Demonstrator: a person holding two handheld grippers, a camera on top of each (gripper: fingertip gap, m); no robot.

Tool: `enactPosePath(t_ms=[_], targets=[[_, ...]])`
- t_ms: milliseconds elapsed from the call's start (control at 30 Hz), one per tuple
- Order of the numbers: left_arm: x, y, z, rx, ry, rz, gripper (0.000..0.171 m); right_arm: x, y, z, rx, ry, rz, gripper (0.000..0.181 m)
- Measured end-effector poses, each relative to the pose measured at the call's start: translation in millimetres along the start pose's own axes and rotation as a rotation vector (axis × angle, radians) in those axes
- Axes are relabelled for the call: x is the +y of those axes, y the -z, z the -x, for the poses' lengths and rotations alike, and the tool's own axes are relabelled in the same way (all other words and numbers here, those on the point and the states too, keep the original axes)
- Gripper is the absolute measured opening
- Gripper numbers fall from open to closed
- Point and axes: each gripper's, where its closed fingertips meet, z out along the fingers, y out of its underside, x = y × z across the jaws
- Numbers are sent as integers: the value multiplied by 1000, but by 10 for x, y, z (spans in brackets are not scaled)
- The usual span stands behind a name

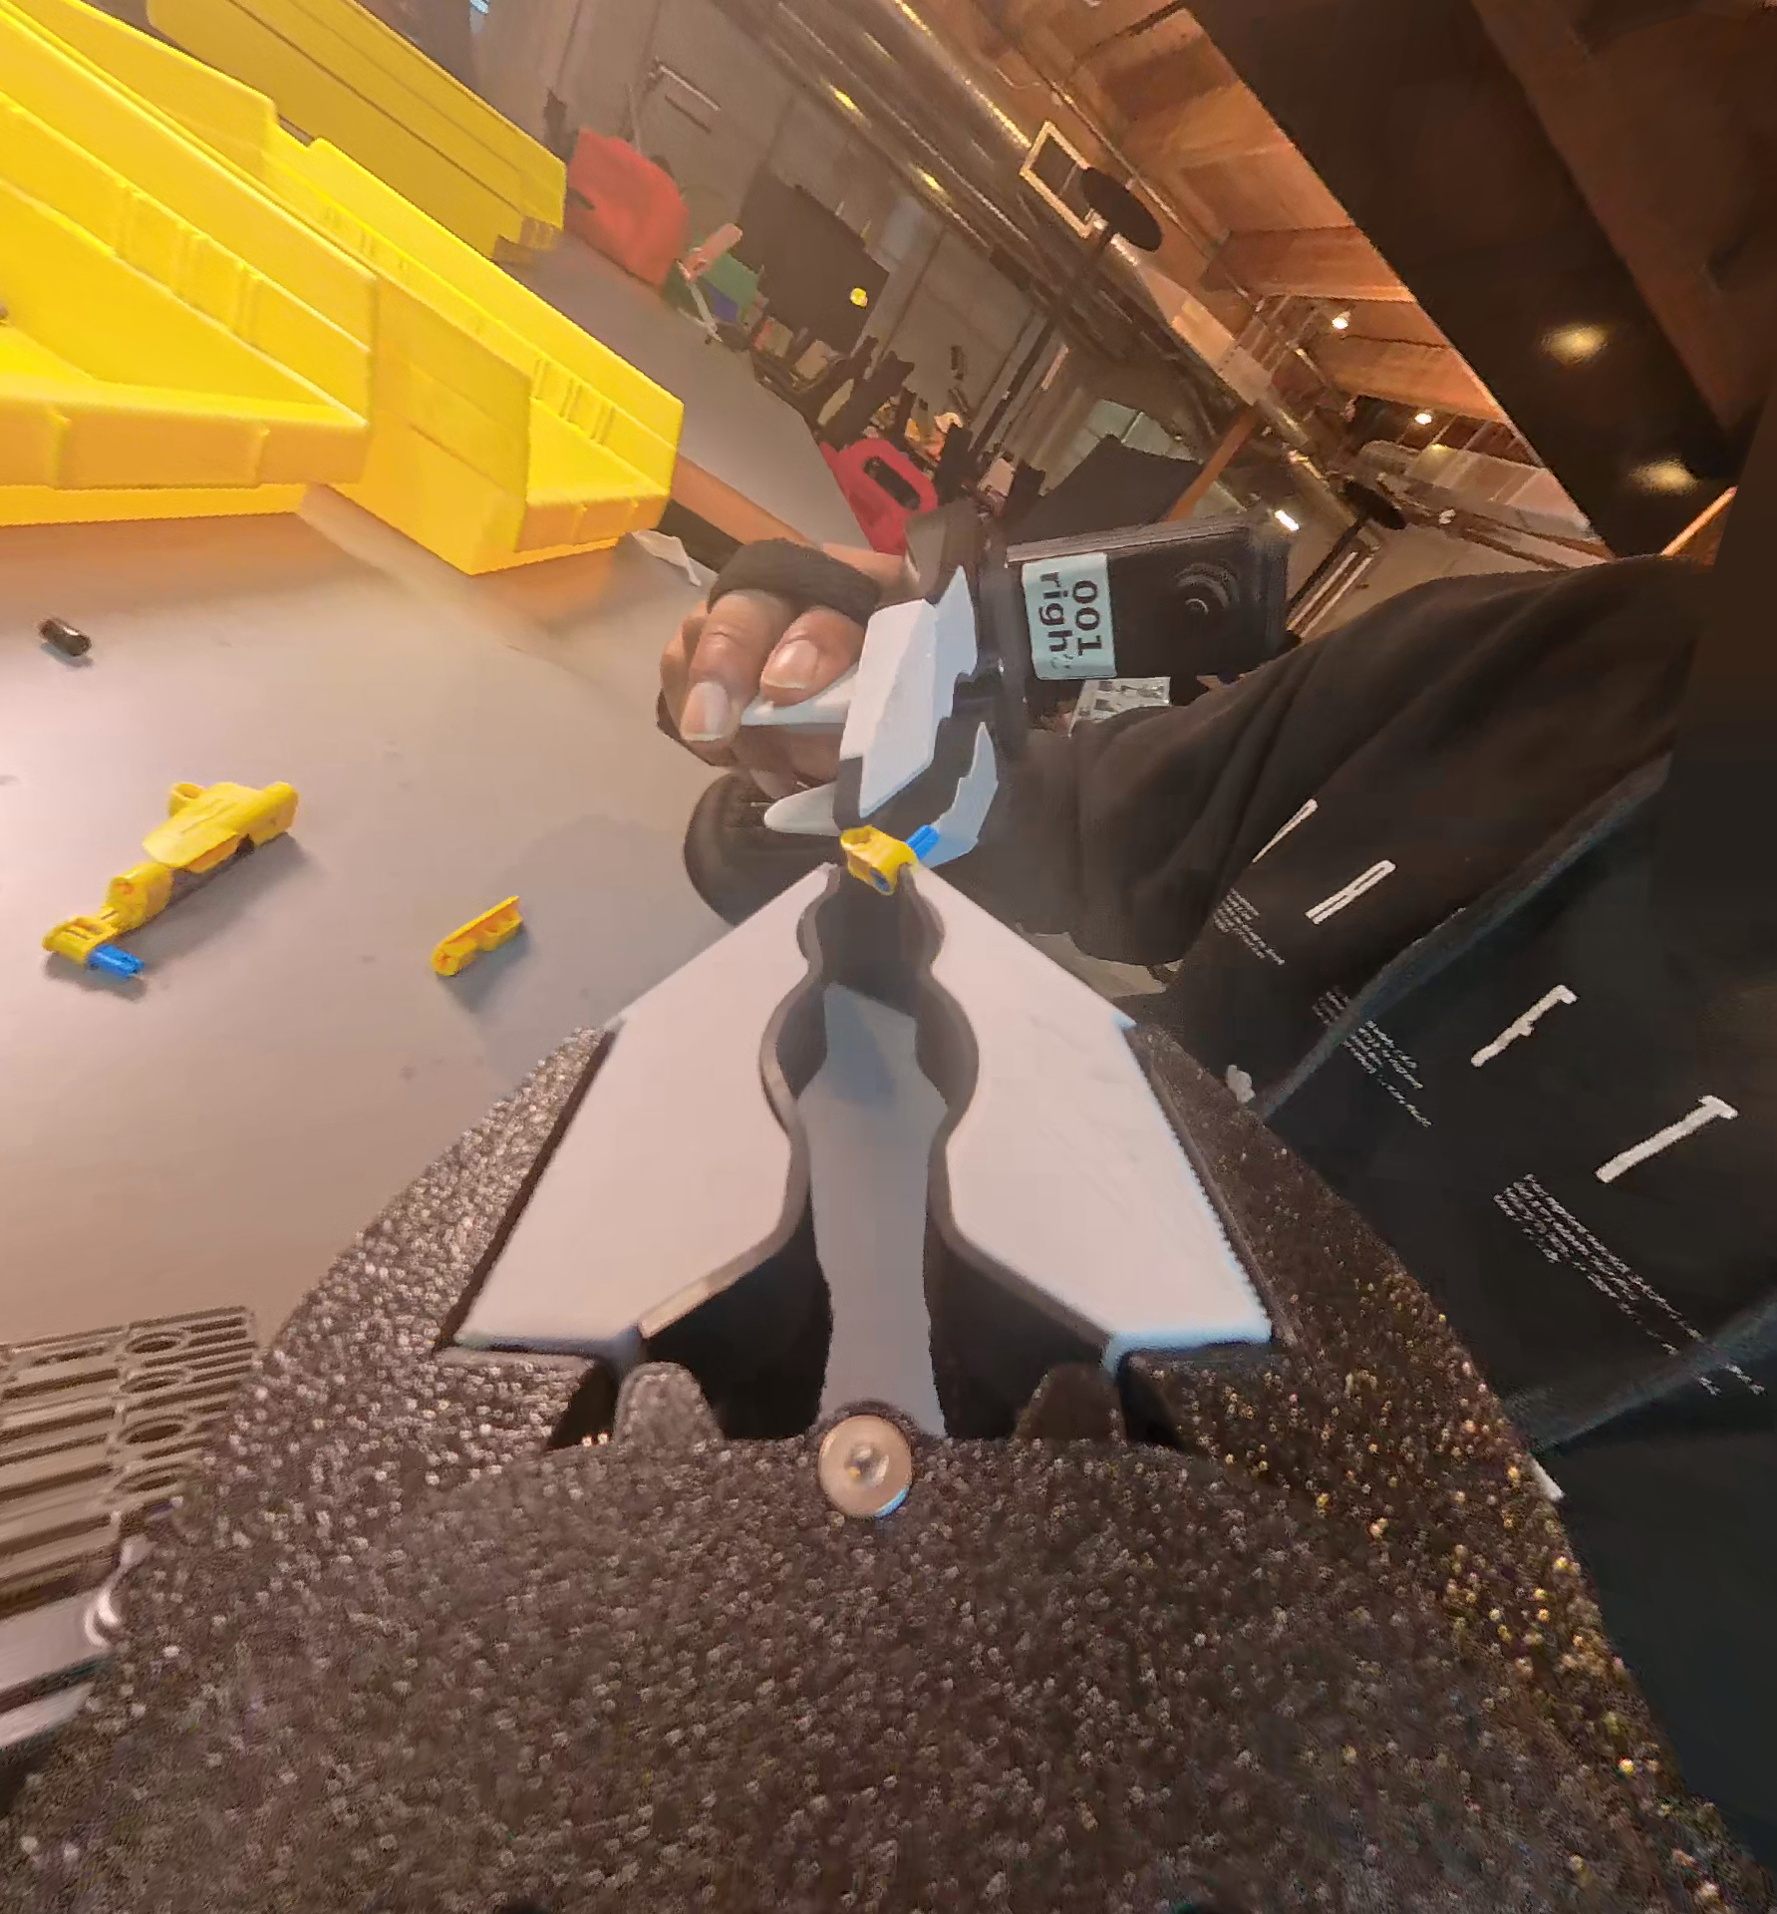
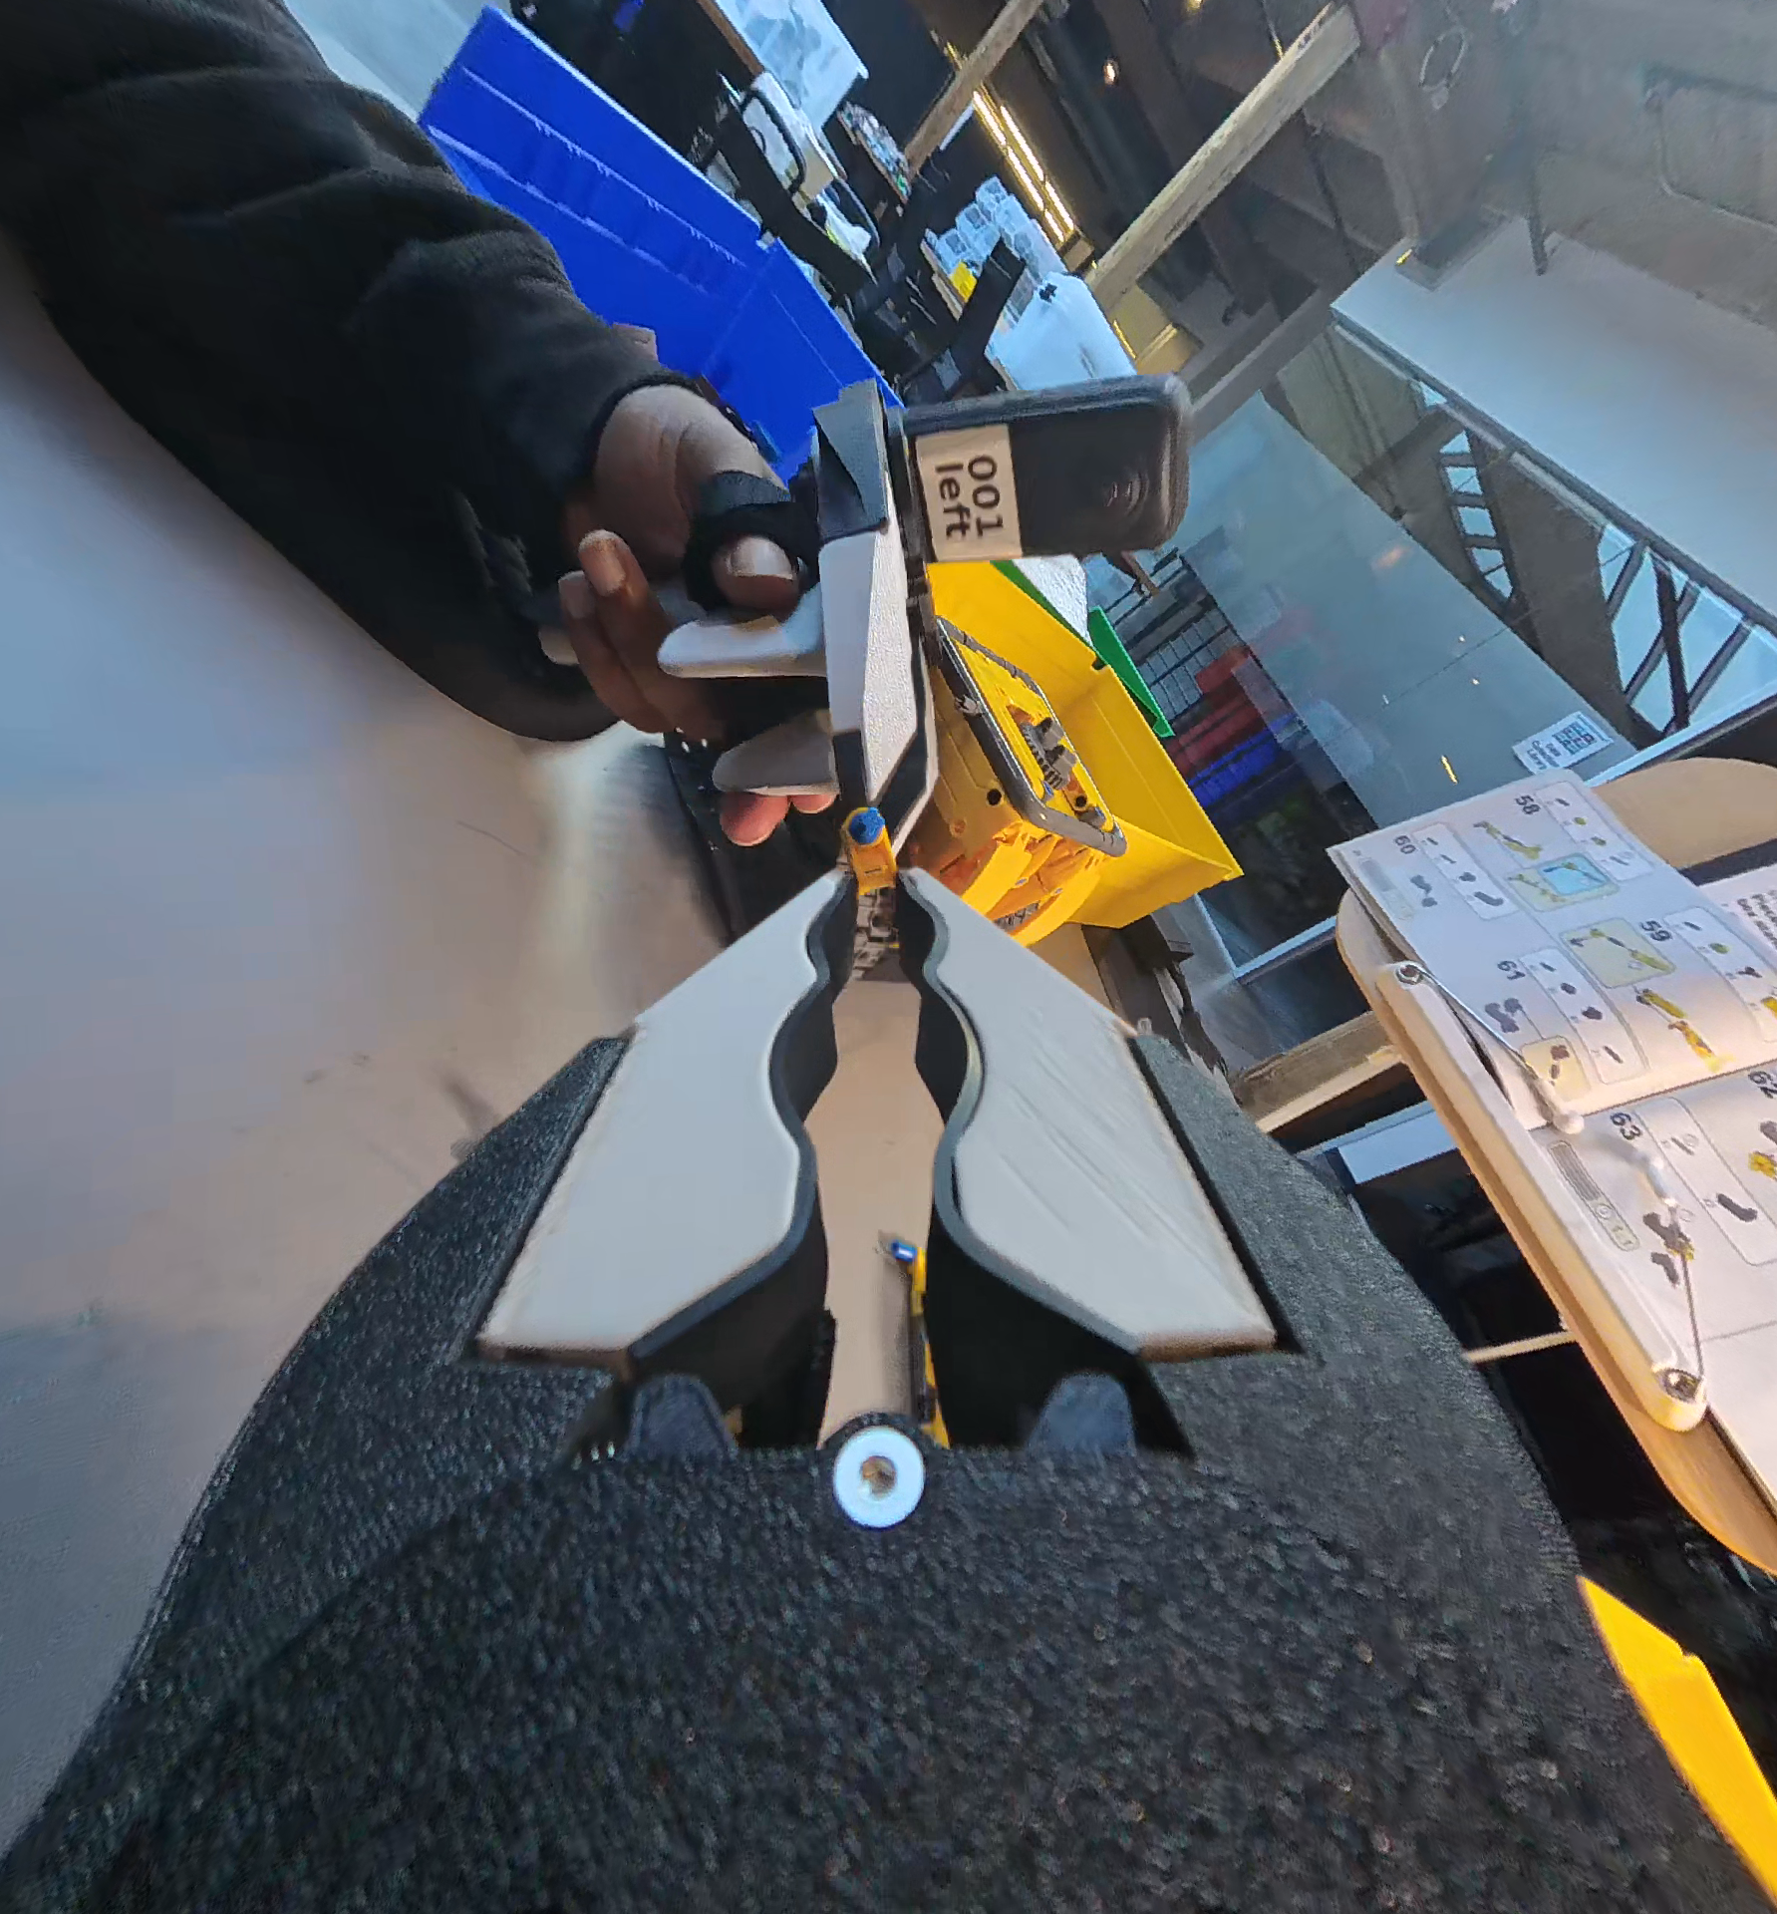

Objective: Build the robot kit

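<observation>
A small yellow connector (image 1: 876,851) with a blue pin (image 1: 922,837) is held in the air above the grey table (image 1: 366,1088), between both grippers, which meet tip to tip. My left gripper (image 1: 871,872) is shut on it. My right gripper (image 2: 876,880) is also shut on the yellow connector (image 2: 871,865), and the blue pin (image 2: 864,825) sticks out past its tips. Each view shows the other gripper facing it, held by a hand in a black sleeve: the right one (image 1: 899,725) and the left one (image 2: 868,663).
Yellow bins (image 1: 242,311) stand at the far left. A yellow part assembly (image 1: 180,860), a small yellow piece (image 1: 477,935) and a black pin (image 1: 64,636) lie on the table. A yellow model truck (image 2: 1029,787), blue bins (image 2: 635,228) and a booklet on a wooden stand (image 2: 1588,984) are beyond. The grippers are tip to tip, or close to it.
</observation>
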Motion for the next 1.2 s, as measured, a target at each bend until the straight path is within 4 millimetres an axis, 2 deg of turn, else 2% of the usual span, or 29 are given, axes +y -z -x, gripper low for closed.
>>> enactPosePath(t_ms=[67, 233, 367, 533, 767, 1100, 1200], targets=[[10, -1, 34, -29, -13, 9, 8, 45, -13, 1, 7, 16, 25, 8], [24, -23, 72, -62, -15, 16, 21, 141, -47, 20, 10, 42, 78, 8], [60, -40, 131, -119, -54, 43, 14, 159, -62, 33, 11, 54, 93, 8], [34, -30, 97, -108, -66, 35, 10, 114, -49, 11, 20, 42, 70, 8], [-4, -28, 13, -42, -32, 5, 10, 28, -27, -4, -3, -79, -3, 8], [39, -31, 26, 30, 140, -1, 9, 51, -42, 55, -50, -116, -3, 8], [2, -13, 65, 9, 141, -27, 8, 77, -49, 22, -82, -281, -6, 8]])
